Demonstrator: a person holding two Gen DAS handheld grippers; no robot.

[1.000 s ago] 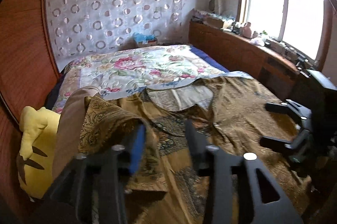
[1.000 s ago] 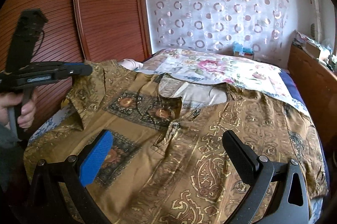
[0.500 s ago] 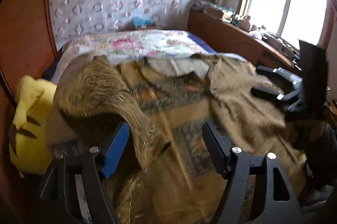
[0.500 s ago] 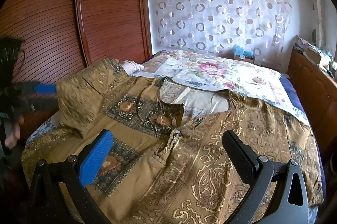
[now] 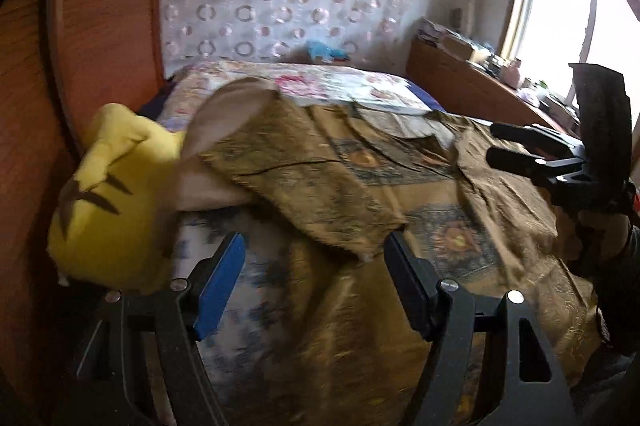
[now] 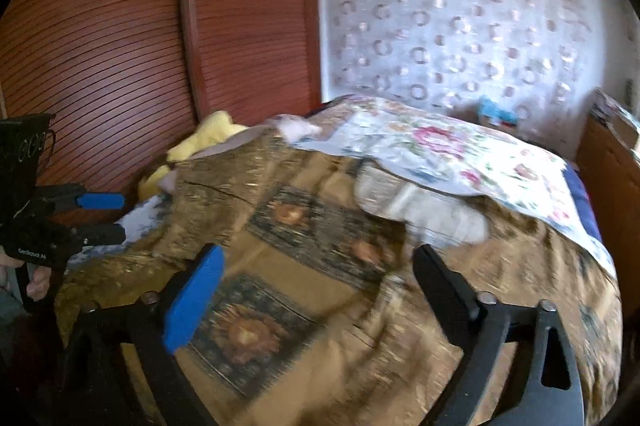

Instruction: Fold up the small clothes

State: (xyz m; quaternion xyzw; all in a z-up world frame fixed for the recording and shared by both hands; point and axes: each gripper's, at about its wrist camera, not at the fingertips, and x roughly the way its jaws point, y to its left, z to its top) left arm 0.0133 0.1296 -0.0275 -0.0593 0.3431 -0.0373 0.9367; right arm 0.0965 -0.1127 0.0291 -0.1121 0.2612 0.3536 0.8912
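The quilted floral bedspread serves as the folding surface. The gold-brown paisley patterned shirt lies flat across it, filling the view from nine to three o'clock, its sleeve folded inward over the chest so the width narrows. The left gripper is released and empty; its jaws have just been opening. The right gripper, jaws spread but just closing, hovers over the front with nothing gripped. A yellow plush toy sits at nine o'clock
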